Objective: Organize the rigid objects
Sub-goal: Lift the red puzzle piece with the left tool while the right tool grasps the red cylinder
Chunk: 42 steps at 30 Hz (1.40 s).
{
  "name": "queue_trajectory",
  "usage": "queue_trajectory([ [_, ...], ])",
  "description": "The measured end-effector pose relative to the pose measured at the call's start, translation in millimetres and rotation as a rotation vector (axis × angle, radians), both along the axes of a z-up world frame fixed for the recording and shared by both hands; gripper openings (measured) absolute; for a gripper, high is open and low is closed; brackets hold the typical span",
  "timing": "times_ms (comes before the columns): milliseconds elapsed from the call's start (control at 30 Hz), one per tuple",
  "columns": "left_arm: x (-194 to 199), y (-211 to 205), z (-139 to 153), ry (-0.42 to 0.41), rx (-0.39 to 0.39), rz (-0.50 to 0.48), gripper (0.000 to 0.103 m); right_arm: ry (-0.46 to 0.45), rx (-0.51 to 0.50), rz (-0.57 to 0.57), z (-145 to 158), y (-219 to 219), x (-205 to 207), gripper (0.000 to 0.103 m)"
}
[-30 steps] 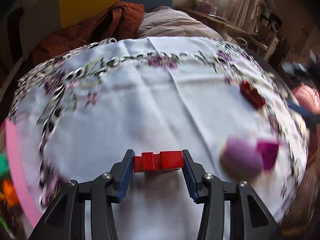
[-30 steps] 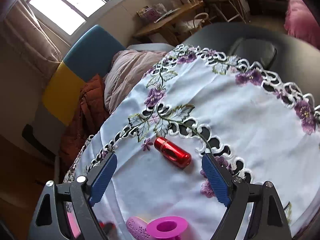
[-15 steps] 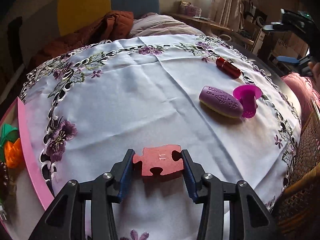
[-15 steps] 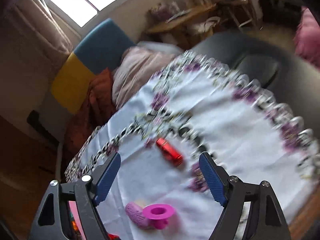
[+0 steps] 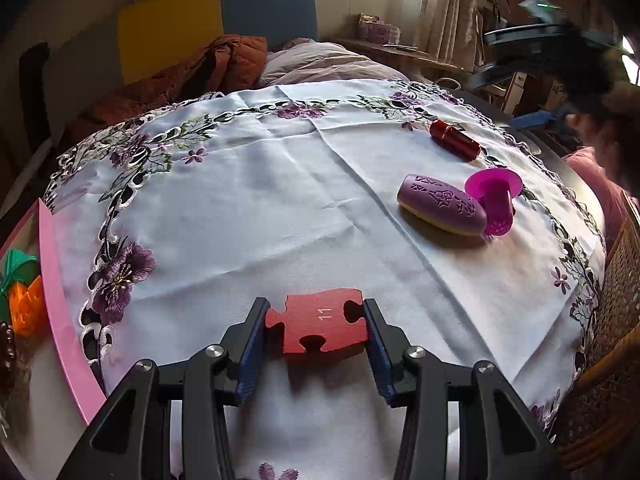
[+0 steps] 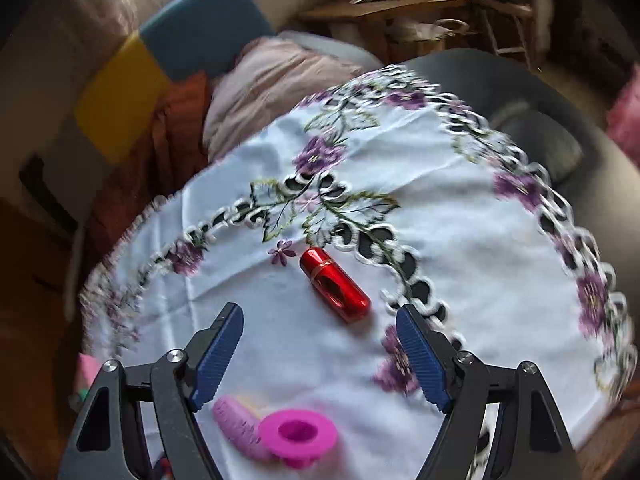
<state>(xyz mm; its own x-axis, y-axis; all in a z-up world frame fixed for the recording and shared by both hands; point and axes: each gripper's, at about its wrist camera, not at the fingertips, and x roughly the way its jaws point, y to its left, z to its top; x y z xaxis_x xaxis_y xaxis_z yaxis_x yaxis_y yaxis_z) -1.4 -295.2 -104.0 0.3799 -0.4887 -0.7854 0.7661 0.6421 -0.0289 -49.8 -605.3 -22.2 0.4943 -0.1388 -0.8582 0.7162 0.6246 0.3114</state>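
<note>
A white tablecloth [image 5: 248, 216] with purple embroidered flowers covers my round table, and a pink tray [image 5: 60, 312] sits off its edge at nine o'clock. At two o'clock from my left tongs [image 5: 316, 330] lie a purple oval case [image 5: 440, 204] and, touching it, a magenta flanged cup [image 5: 496, 196], with a red metallic tube [image 6: 334, 284] beyond them. My left tongs pinch a red puzzle piece [image 5: 320, 328] just above the cloth. My right tongs [image 6: 318, 352] stand spread and empty, the tube at twelve o'clock ahead.
</note>
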Motion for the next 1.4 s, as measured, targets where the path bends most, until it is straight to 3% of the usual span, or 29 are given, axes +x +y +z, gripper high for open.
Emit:
queue_trajectory([
  [200, -1, 1, -1, -0.003, -0.015, 0.007, 0.046, 0.169, -0.109, 0.09, -27, -10, 47, 0.067],
  [300, -1, 2, -1, -0.004, -0.02, 0.008, 0.046, 0.218, -0.074, 0.113, -47, -20, 58, 0.065],
  [367, -1, 3, -1, -0.001, -0.024, 0.011, 0.046, 0.254, -0.066, 0.129, -62, -20, 61, 0.051],
  [400, -1, 3, -1, -0.001, -0.026, 0.011, 0.046, 0.281, -0.111, 0.14, -65, -16, 62, 0.035],
  [433, -1, 3, -1, -0.002, -0.028, 0.012, 0.046, 0.286, -0.177, 0.17, -63, -9, 63, 0.026],
  [667, -2, 4, 0, -0.005, -0.032, 0.013, 0.046, 0.281, -0.239, 0.238, -54, 12, 67, 0.026],
  [900, -1, 5, 5, 0.005, -0.019, 0.017, 0.046, 0.098, -0.137, 0.444, -29, 80, 98, 0.026],
  [1167, -6, 32, 32, -0.004, -0.091, 0.055, 0.046, 0.076, -0.068, 0.689, -51, 171, 118, 0.026],
  [1267, -9, 40, 45, -0.005, -0.114, 0.066, 0.046, 0.109, -0.087, 0.709, -65, 187, 120, 0.027],
  [1400, -11, 52, 60, -0.006, -0.134, 0.093, 0.046, 0.068, -0.064, 0.665, -68, 181, 121, 0.027],
])
